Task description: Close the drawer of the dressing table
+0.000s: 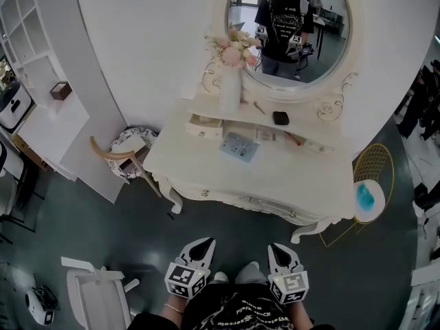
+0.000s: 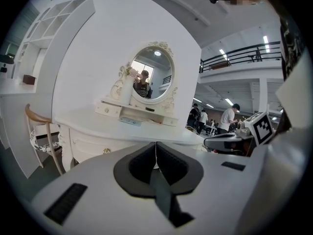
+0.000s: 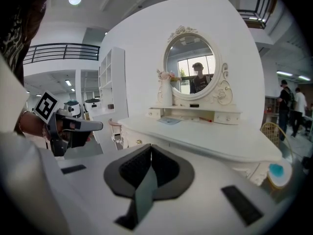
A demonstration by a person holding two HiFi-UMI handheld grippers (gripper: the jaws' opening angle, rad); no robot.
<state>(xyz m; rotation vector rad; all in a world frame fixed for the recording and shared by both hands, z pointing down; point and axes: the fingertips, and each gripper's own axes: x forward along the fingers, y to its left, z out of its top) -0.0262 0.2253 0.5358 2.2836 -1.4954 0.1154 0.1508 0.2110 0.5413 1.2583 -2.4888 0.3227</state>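
White vase [image 1: 230, 91] is standing above the open drawer [image 1: 204, 125]; we are risking toppling it with closed, empty left gripper [image 1: 205, 243] and right gripper [image 1: 276, 249].

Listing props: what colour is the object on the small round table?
The object is turquoise, clearest in head view.

White dressing table [image 1: 289, 177], pale blue booklet [image 1: 240, 147], black case [image 1: 280, 118], pink flowers [image 1: 234, 49], gold wire stool [image 1: 375, 163], dark grey floor [image 1: 137, 232]
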